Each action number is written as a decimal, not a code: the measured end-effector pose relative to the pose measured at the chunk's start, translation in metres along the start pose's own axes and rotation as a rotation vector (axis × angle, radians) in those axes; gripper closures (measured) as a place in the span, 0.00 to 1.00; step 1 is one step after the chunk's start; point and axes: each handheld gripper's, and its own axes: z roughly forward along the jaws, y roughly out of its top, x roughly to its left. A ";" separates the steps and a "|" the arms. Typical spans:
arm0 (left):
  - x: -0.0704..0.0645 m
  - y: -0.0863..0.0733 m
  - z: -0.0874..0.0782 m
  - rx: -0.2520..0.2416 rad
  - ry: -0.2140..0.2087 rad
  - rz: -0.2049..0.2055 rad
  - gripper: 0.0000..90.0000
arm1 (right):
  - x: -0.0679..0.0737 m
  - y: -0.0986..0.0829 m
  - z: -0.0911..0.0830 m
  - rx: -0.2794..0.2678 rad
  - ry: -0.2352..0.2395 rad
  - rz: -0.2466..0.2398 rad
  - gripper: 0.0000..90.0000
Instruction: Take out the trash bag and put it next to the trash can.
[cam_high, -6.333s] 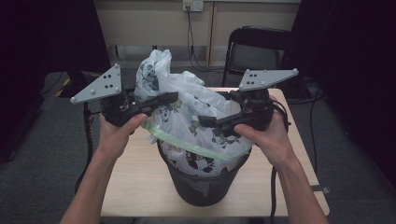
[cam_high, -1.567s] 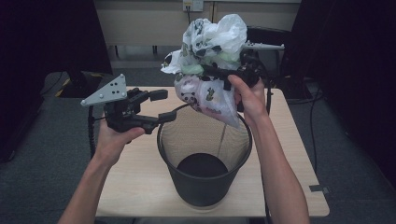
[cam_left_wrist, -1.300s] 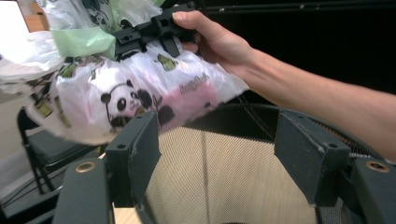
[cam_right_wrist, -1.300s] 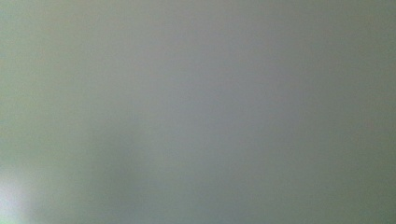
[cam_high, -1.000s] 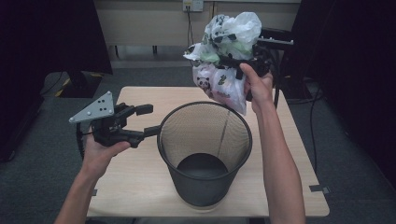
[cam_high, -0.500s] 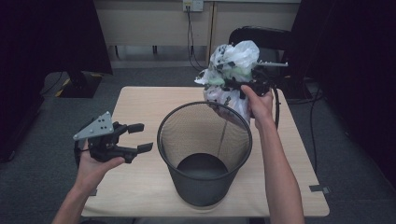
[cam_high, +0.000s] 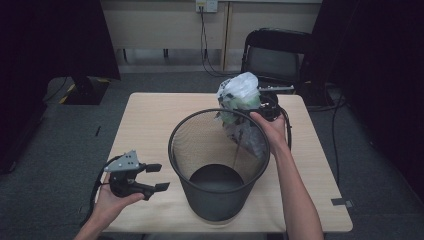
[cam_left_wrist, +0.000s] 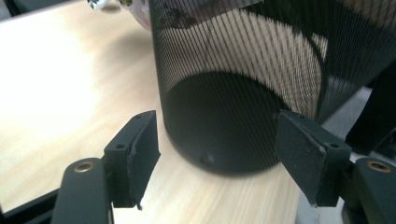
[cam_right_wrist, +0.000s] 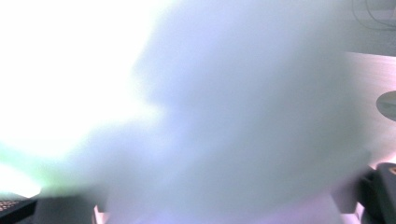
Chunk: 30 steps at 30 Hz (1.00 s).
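A light wooden table (cam_high: 150, 120) fills the middle of the high view, with a black folding chair (cam_high: 280, 55) behind its far edge and grey carpet around it. On the table stands a black wire-mesh waste bin (cam_high: 218, 165), now emptied: its dark round bottom is bare. The white plastic bin bag (cam_high: 239, 102), printed with dark marks and tied with a pale green band, was sitting in the bin a few seconds ago. You lifted it out high above the rim and have since brought it down; it now hangs against the far right side of the bin, partly behind the mesh and close over the table.

Your right gripper (cam_high: 267, 104) carries the bag by its gathered neck. The bag still hangs from it, so it is most likely clamped on the plastic, though the jaws themselves are hidden; in the right gripper view the bag (cam_right_wrist: 233, 121) is a blurred white mass pressed against the lens.

Your left gripper (cam_high: 159, 177) has let go and drawn back to the near left corner, jaws wide apart and holding nothing. In the left gripper view they point at the bin's base (cam_left_wrist: 224, 135).

Removal looks done; setting the bag down beside the bin is likely what remains
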 end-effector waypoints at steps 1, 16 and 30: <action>-0.002 -0.003 0.001 0.012 0.004 0.004 0.33 | 0.001 -0.002 -0.001 -0.003 -0.001 0.001 0.22; -0.001 -0.045 0.022 0.108 -0.028 -0.086 0.33 | 0.001 -0.046 -0.006 0.082 -0.042 -0.066 0.22; -0.003 -0.051 0.037 0.153 -0.046 -0.102 0.33 | 0.027 -0.021 -0.006 -0.072 0.054 -0.144 0.61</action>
